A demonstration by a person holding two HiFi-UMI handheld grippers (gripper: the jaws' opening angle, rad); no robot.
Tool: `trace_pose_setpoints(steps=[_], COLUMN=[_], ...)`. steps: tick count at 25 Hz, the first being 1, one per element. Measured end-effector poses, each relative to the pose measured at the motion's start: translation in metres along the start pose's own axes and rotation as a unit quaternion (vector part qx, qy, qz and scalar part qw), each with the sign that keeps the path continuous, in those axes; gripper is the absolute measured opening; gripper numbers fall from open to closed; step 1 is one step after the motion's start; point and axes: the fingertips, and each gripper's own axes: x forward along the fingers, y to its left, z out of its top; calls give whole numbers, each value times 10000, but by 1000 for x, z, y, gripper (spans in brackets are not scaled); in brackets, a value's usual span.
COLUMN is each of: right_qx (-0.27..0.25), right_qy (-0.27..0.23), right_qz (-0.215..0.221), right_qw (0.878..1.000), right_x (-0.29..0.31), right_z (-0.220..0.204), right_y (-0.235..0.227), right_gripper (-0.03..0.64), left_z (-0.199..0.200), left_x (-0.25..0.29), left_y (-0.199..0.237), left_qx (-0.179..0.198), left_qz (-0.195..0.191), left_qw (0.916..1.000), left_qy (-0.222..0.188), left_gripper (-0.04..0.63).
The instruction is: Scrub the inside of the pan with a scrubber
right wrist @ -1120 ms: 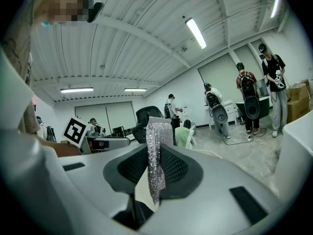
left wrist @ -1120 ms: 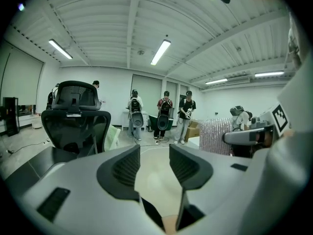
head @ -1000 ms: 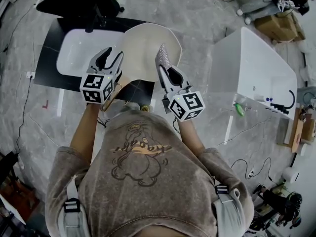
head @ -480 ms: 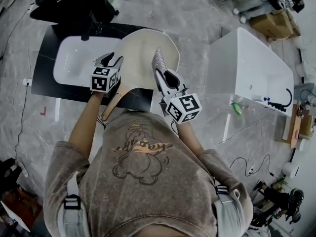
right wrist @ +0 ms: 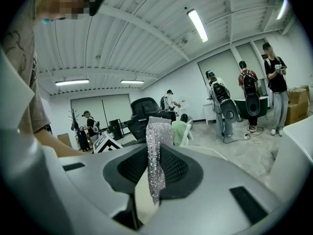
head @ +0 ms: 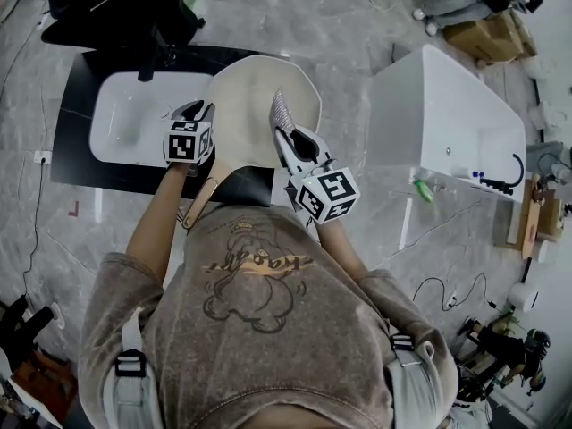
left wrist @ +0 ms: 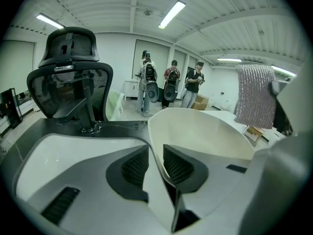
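Observation:
A cream pan with a wooden handle lies on the black counter, its handle pointing toward me. My left gripper sits at the pan's left rim. In the left gripper view the pan's wall runs between the jaws, which have just been closing and now touch it on both sides. My right gripper hovers over the pan's near right part, shut on a silvery mesh scrubber that sticks up past its tips. The left gripper view also catches that scrubber.
A white sink basin is set in the counter left of the pan. A black office chair stands behind it. A white tub is at the right. Several people stand far off.
My left gripper has dropped down to the pan's left rim and its jaws have narrowed around the wall. The right gripper has drifted slightly left with the scrubber.

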Motion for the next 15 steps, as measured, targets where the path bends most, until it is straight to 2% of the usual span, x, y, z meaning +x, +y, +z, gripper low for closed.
trace_pose_setpoints(steps=[4,8,15], right_qx=[-146,-466,-1003], right_qy=[253,548,1129], right_qz=[113,321,412], right_qw=[9995,9969,9877], right_x=[17,48,111], right_z=[-9,-20,-51], right_y=[-3,-2,-6], right_gripper=[81,81,81], left_z=[-2,-2,-2], left_x=[1,2,3], left_y=[-1,-1,0], left_qx=[-190,-344,-454], left_qz=[96,125,47], left_qw=[9998,9993,9988], left_qy=[4,-92,-161], left_gripper=[69,61,61])
